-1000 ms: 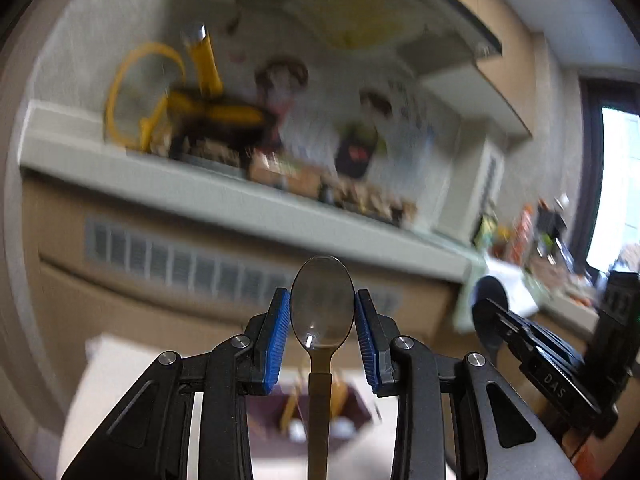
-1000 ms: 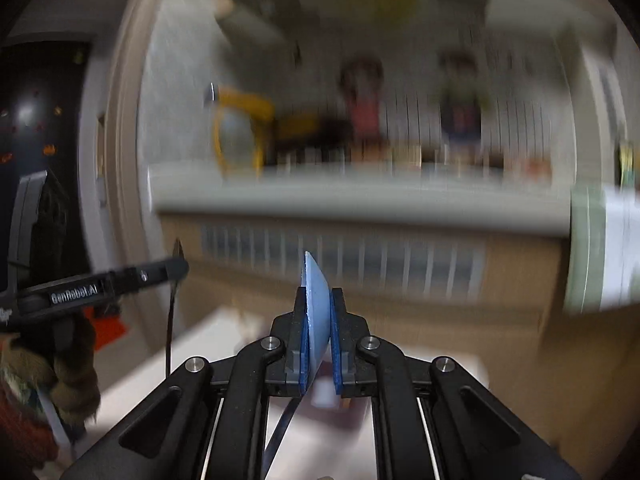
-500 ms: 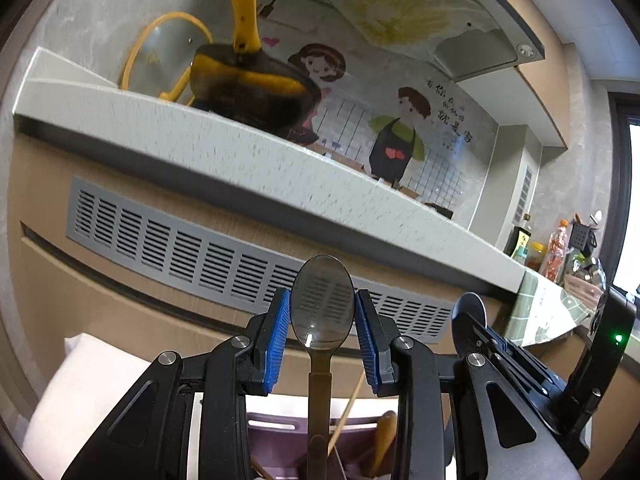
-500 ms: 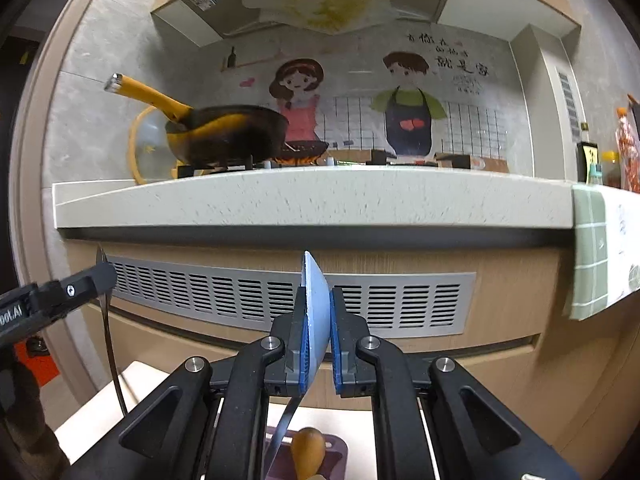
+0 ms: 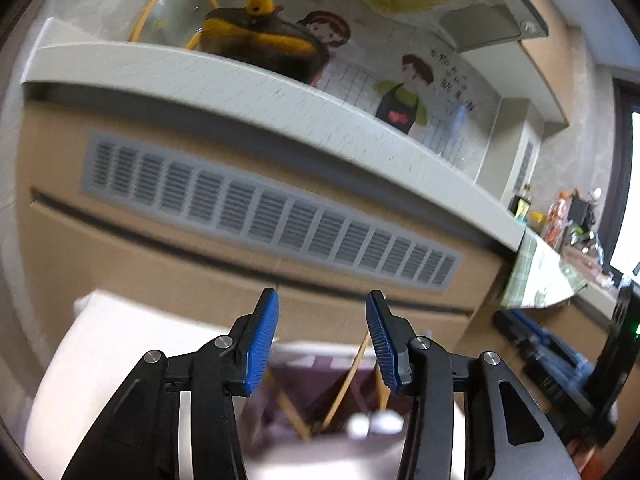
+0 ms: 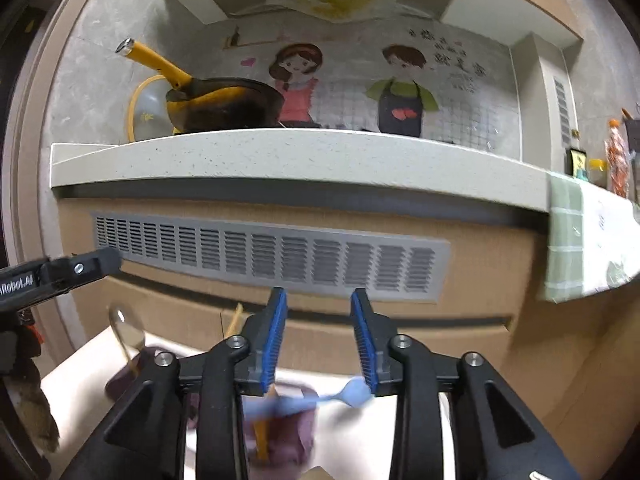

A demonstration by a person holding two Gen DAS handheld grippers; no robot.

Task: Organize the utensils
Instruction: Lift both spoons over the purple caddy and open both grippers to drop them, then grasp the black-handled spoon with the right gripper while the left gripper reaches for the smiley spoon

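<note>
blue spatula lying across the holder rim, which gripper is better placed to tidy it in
Probably the right gripper. Its jaws are opening with nothing between them, and the blue spatula lies just below its pads, across the purple holder. The left gripper, also opening and empty, sits nearer the metal spoon.

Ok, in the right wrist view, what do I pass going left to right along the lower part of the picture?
Left gripper → metal spoon → wooden stick → right gripper, jaws opening with nothing between them → blue spatula.

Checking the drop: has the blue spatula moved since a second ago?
Yes. It left the right tongs, now opening, and lies blurred below them by the purple holder, well under the grey vent.
</note>
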